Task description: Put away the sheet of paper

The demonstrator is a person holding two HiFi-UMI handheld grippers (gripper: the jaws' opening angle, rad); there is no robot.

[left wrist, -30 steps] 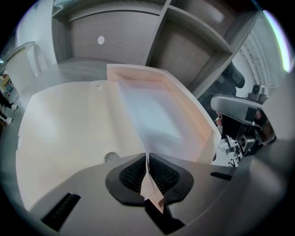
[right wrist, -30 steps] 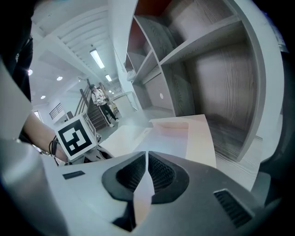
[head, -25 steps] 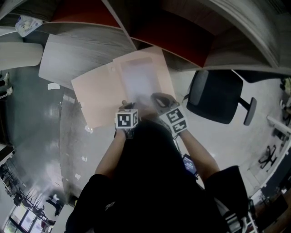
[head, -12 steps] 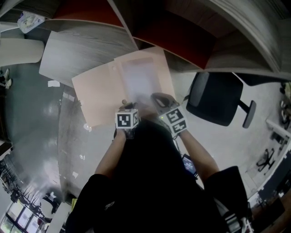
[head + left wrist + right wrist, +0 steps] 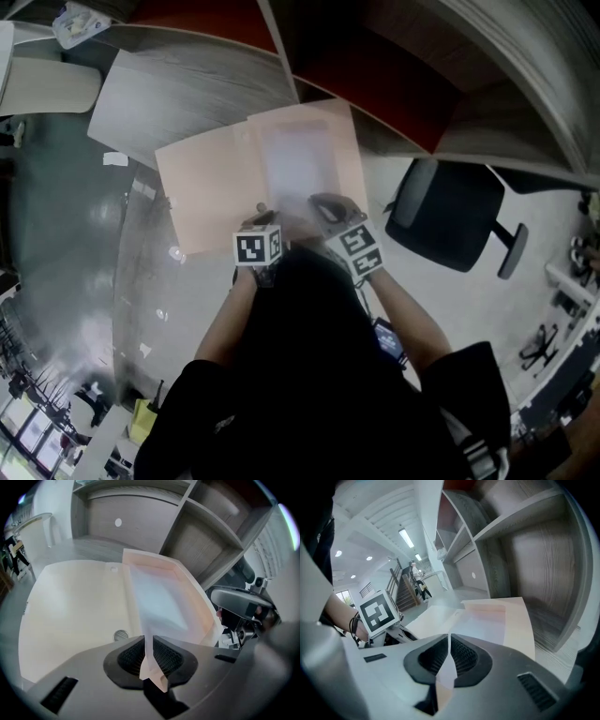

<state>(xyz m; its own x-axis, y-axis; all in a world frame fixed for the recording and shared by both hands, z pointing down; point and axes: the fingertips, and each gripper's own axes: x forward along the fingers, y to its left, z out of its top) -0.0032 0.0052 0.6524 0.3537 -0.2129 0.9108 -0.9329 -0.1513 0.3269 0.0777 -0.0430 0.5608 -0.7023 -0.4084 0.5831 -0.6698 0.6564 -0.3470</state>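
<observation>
An open peach folder (image 5: 211, 192) hangs in the air in front of the shelves, with a pale sheet of paper (image 5: 295, 164) lying on its right half. Both grippers are at its near edge. My left gripper (image 5: 262, 216) has the sheet's edge (image 5: 157, 602) standing between its pads; its jaws are opening and a small gap shows beside the sheet. My right gripper (image 5: 323, 202) is shut on the same near edge, the sheet (image 5: 483, 620) pinched between its pads. The folder's left half (image 5: 75, 611) carries a round snap button (image 5: 121, 634).
Wood-grain shelf compartments (image 5: 140, 522) stand straight ahead, with a dividing wall (image 5: 487, 569) close at the right. A grey tabletop (image 5: 159, 89) lies at the upper left. A black office chair (image 5: 450, 206) stands on the floor to the right.
The folder and both grippers have shifted slightly to the right and away in the head view. The hold on the near edge looks the same.
</observation>
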